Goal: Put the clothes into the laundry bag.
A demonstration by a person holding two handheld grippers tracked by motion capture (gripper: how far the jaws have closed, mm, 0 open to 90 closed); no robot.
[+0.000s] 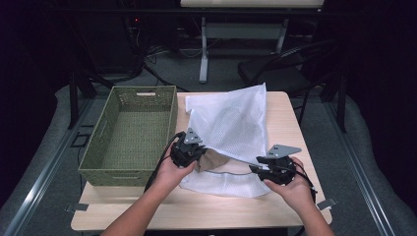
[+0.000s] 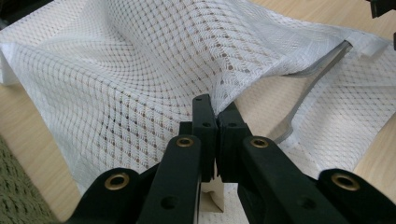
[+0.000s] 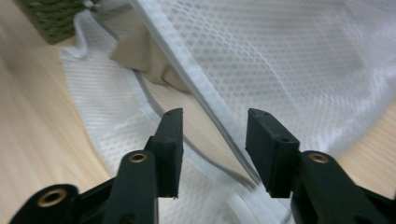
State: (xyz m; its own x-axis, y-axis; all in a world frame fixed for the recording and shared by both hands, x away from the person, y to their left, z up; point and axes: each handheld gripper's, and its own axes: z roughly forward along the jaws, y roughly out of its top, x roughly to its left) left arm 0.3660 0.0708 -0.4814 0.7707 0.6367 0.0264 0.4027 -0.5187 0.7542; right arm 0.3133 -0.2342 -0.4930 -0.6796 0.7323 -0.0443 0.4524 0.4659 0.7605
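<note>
Black left gripper [image 2: 215,109] pinches the white mesh laundry bag [image 1: 231,123]; right gripper [image 3: 214,121] gapes unclamped, the bag's white hem band [image 3: 205,100] running lengthwise between its jaws.

left tool [image 1: 195,147]: jaws pinched together, raised | right tool [image 1: 260,169]: jaws parted, low

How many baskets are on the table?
1. The green woven basket sits on the table's left side, beside the white mesh bag. None looks hidden.
</note>
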